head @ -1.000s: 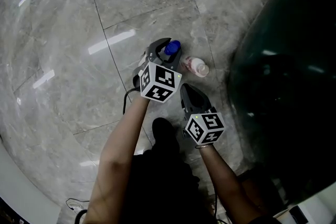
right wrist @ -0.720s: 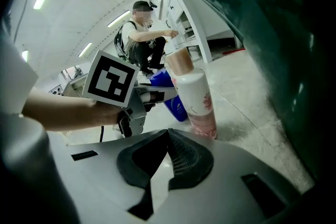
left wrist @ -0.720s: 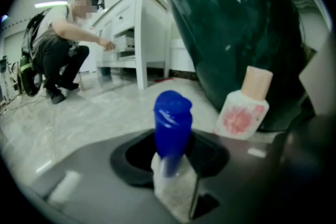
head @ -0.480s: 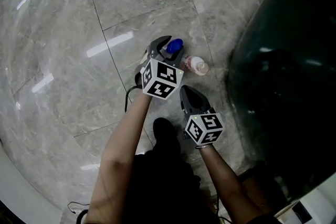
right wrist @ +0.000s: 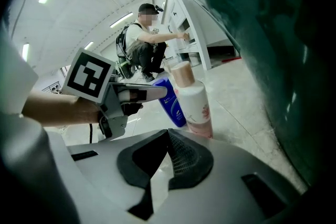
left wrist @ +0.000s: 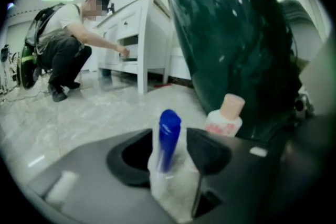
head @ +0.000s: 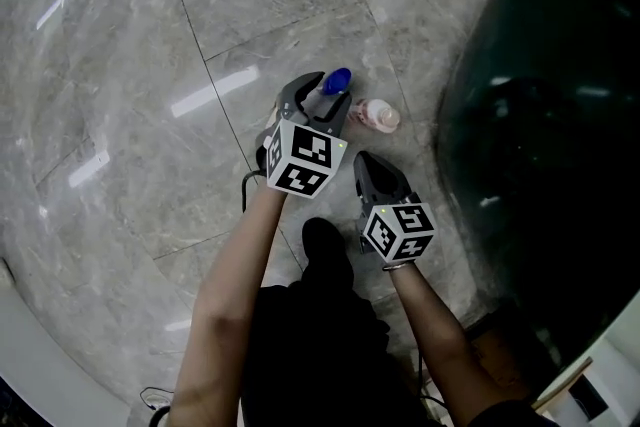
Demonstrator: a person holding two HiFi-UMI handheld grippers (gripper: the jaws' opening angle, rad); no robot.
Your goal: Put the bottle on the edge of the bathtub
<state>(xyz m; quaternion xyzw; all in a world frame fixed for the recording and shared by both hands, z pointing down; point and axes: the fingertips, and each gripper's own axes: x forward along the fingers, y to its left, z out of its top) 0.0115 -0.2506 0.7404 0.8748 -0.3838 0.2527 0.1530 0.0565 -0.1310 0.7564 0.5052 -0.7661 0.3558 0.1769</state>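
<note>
A blue bottle (head: 336, 81) stands on the marble floor between the jaws of my left gripper (head: 325, 91). Those jaws are opening, and a gap shows beside the bottle (left wrist: 169, 134) on its left. Just right of it stands a white-and-pink bottle (head: 377, 116) with a beige cap, close to the dark green bathtub (head: 540, 135). My right gripper (head: 372, 165) hovers behind that bottle (right wrist: 193, 105), jaws together and empty. The blue bottle (right wrist: 172, 105) also appears in the right gripper view, with the left gripper's finger beside it.
The bathtub's curved wall (left wrist: 231, 44) rises on the right. A person (left wrist: 68, 44) crouches at a white cabinet (left wrist: 136, 34) across the room. A dark cable (head: 245, 185) lies on the floor under my left arm.
My right gripper has drifted slightly right, toward the tub. The left gripper stays round the blue bottle, whose cap now leans a little further away from me.
</note>
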